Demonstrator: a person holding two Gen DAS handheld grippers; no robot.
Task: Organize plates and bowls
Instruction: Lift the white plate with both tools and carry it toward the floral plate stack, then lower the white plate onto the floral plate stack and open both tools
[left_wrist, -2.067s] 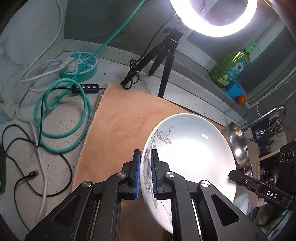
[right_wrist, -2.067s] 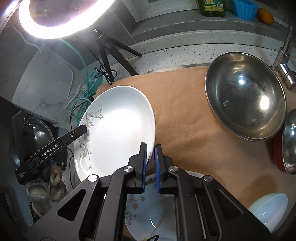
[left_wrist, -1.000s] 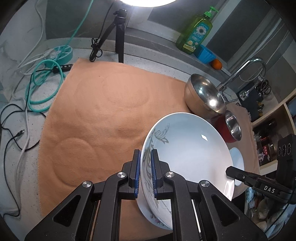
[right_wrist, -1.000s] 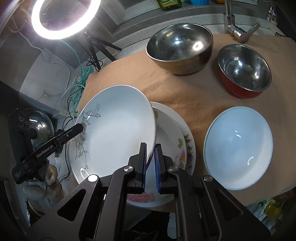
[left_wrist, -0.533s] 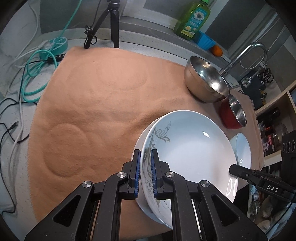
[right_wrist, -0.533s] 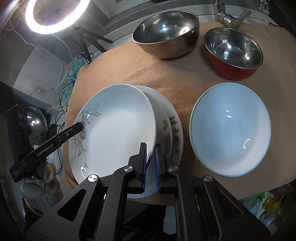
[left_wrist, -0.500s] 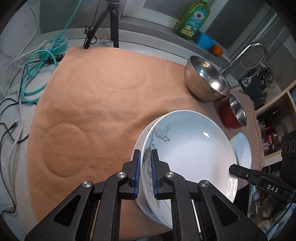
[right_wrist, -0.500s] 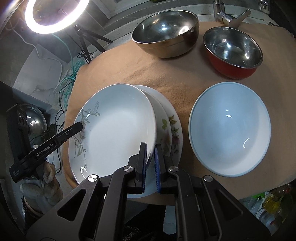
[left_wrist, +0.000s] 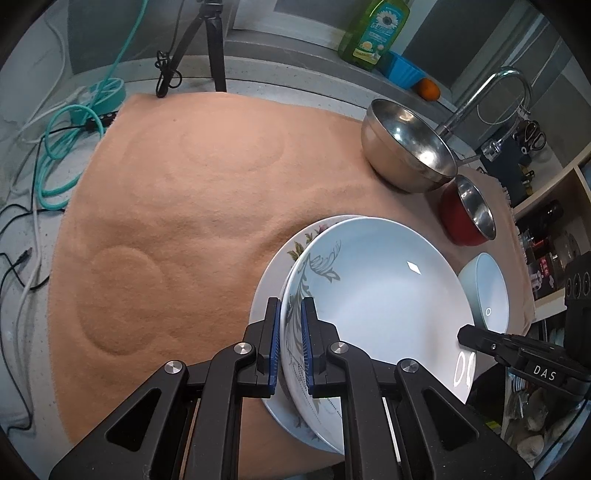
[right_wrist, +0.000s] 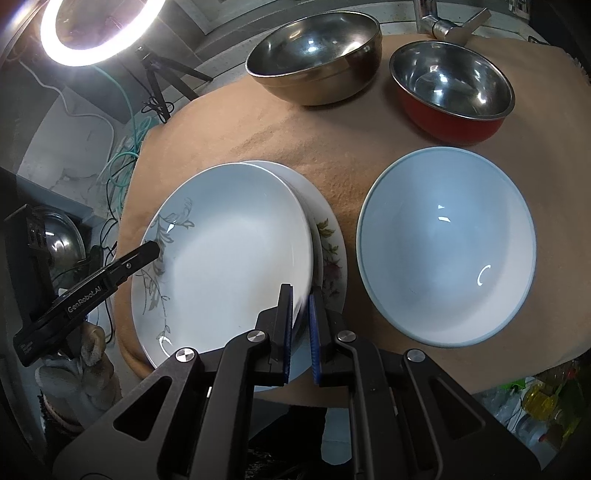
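A white plate with a grey leaf pattern rests on top of a floral plate on the tan mat. My left gripper is shut on its left rim. My right gripper is shut on its right rim. A pale blue bowl stands to the right of the plates. A large steel bowl and a red steel-lined bowl stand behind.
The tan mat covers the counter. A ring light on a tripod, teal cable and wires lie at the left. A tap, a soap bottle and the mat's front edge bound the space.
Both grippers have carried the leaf-pattern plate down and right, and it now sits lower over the floral plate. Both jaws stay on its rim.
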